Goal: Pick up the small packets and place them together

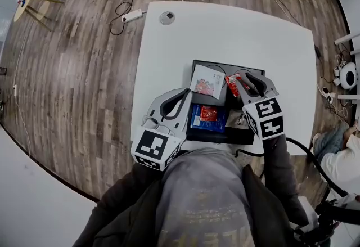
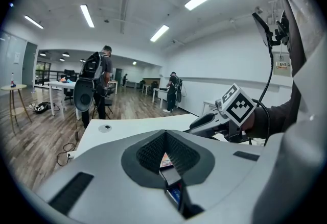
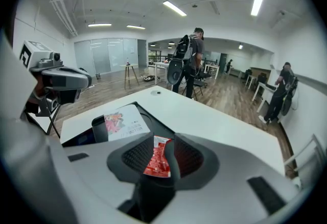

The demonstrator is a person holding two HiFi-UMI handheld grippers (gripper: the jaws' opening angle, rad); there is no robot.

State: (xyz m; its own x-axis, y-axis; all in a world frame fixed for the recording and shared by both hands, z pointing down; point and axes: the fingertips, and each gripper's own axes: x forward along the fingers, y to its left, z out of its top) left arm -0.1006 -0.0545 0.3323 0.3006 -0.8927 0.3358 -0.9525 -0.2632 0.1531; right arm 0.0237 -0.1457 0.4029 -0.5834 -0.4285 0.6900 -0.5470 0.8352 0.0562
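A black tray (image 1: 225,64) sits on the white table (image 1: 236,26) and holds several small packets. A white packet (image 1: 206,81) (image 3: 125,123) lies at its far left, and a blue packet (image 1: 208,117) with red print lies nearer me. My right gripper (image 1: 251,81) (image 3: 162,159) hangs over the tray's right side, jaws apart. A small red packet (image 3: 158,156) (image 1: 232,79) stands loose between them, and neither pad presses on it. My left gripper (image 1: 188,93) (image 2: 164,139) is shut at the tray's left edge and holds nothing. A strip of the blue packet shows below it.
A greyish packet (image 1: 239,119) lies in the tray's near right corner. A round cable port (image 1: 167,17) sits at the table's far left. A power strip (image 1: 132,15) and cables lie on the wood floor. People stand in the background (image 3: 186,62).
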